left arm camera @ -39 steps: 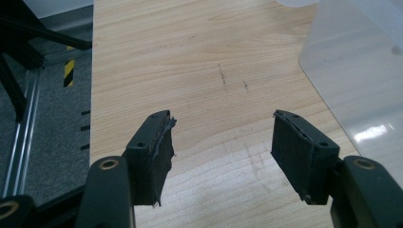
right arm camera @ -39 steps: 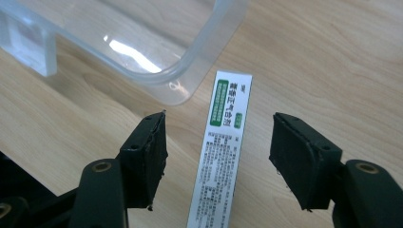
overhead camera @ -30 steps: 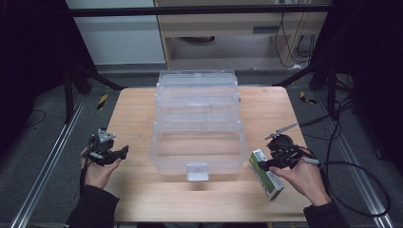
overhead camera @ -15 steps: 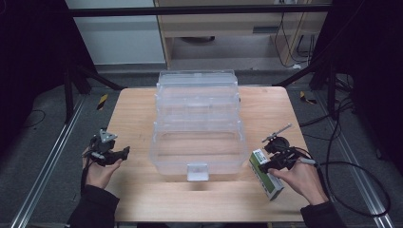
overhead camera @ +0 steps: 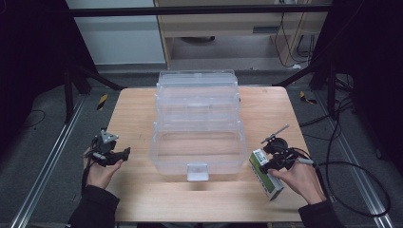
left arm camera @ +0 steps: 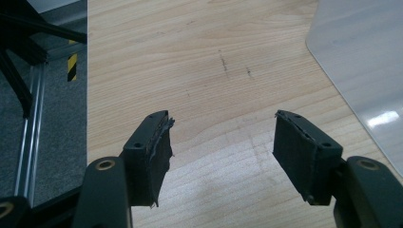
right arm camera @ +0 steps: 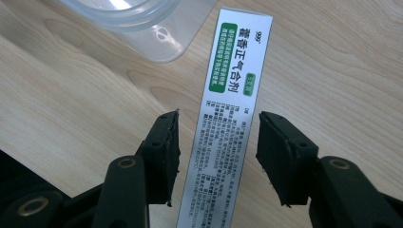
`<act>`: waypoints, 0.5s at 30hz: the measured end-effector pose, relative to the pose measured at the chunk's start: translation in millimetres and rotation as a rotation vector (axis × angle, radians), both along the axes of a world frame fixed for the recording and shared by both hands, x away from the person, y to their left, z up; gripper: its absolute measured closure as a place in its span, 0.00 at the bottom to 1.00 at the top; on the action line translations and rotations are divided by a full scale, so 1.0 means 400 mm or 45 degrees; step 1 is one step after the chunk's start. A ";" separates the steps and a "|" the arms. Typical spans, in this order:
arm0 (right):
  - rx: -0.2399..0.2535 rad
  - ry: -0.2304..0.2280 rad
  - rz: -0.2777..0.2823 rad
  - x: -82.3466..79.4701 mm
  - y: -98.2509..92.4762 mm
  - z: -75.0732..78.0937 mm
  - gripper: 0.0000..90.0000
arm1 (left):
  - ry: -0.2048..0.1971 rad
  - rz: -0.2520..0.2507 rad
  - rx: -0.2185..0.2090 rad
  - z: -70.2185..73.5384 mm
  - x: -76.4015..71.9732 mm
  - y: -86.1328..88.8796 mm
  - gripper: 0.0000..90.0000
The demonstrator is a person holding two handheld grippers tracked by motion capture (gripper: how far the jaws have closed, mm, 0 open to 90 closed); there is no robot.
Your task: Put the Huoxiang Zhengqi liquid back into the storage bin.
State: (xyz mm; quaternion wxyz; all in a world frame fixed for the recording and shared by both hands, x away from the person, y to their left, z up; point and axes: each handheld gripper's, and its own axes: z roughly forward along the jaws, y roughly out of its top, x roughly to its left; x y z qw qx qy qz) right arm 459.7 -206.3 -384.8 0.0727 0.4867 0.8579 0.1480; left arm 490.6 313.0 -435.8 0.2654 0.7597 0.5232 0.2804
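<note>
A long white and green box (right arm camera: 233, 123) with printed text lies flat on the wooden table (overhead camera: 138, 109), just right of a large clear plastic container (overhead camera: 197, 118). My right gripper (right arm camera: 218, 115) straddles the box. Its jaws have just been closing, and a narrow gap still shows between each pad and the box's sides. In the high view the right gripper (overhead camera: 273, 159) sits over the box (overhead camera: 267, 178) near the container's front right corner. My left gripper (overhead camera: 123, 154) rests open at the table's left, and nothing lies between its jaws (left arm camera: 221, 116).
The container's clear latch tab (overhead camera: 197, 172) sticks out toward the front edge. Its wall (left arm camera: 361, 57) shows at the right of the left gripper view, and its rim (right arm camera: 138, 19) at the top of the right gripper view. Dark frame rails and cables flank the table.
The right gripper has shifted slightly toward the person along the box. The left hand has stayed put.
</note>
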 end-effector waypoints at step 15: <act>-0.018 0.056 0.013 0.006 -0.001 -0.018 0.60 | 0.013 -0.003 0.004 -0.007 0.002 -0.001 0.41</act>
